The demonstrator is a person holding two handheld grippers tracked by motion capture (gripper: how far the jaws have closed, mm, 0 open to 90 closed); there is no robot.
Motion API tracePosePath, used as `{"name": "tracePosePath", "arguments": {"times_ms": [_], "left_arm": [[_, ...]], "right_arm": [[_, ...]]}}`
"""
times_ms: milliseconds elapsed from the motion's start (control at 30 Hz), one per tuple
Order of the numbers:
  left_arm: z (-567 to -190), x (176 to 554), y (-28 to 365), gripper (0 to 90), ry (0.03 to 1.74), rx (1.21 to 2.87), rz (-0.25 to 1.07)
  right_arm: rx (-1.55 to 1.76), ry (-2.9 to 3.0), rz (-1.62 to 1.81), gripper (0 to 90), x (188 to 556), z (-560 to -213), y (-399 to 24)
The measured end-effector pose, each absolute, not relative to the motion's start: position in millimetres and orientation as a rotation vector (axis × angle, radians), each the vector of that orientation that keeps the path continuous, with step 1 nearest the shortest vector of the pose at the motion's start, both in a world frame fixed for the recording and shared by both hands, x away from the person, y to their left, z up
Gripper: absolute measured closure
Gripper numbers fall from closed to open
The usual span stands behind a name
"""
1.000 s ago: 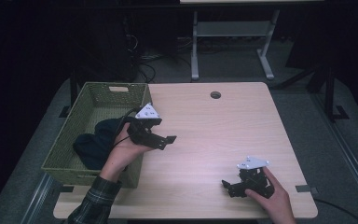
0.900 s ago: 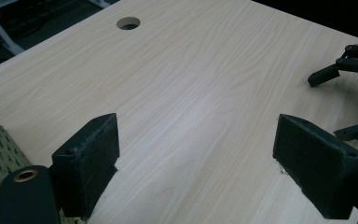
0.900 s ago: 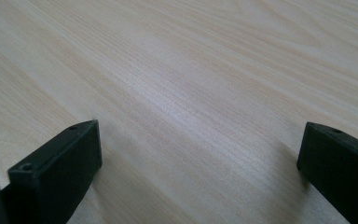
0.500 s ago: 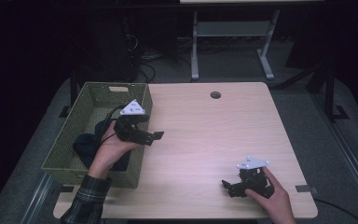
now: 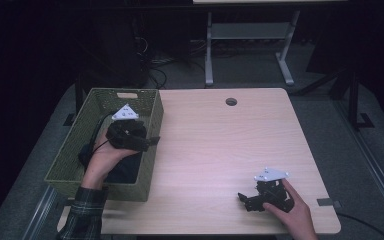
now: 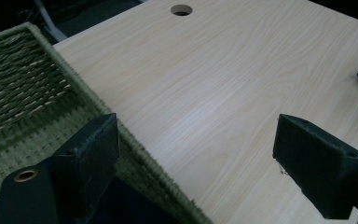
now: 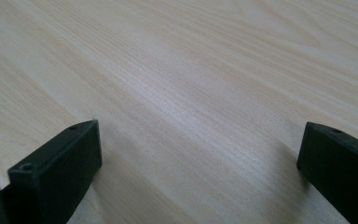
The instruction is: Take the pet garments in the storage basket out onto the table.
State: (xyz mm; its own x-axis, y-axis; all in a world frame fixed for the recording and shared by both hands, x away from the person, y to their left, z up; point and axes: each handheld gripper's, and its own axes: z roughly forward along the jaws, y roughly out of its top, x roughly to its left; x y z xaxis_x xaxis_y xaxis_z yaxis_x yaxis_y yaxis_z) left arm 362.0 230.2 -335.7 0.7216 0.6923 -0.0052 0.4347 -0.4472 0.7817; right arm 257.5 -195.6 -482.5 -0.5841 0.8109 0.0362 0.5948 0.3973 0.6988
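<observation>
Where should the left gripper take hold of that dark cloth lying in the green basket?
Probably from straight above: the green basket's woven walls block any sideways approach. Grip a raised fold of the dark cloth near the front end, where it bunches up. The left gripper has its jaws open and sits over the right wall, so it could dip down and pinch.

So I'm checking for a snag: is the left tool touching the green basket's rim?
Cannot tell. In the left gripper view the open left tool straddles the basket rim, but no contact or gap shows plainly.
</observation>
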Motion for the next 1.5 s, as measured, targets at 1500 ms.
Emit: {"name": "tracePosePath", "arguments": {"times_ms": [1500], "left_arm": [[-370.2,376.3,307.1,14.5,1.002,2.246,0.478]], "right_arm": [[1.222,2.349,0.984,0.0,257.6,-482.6,-195.7]]}}
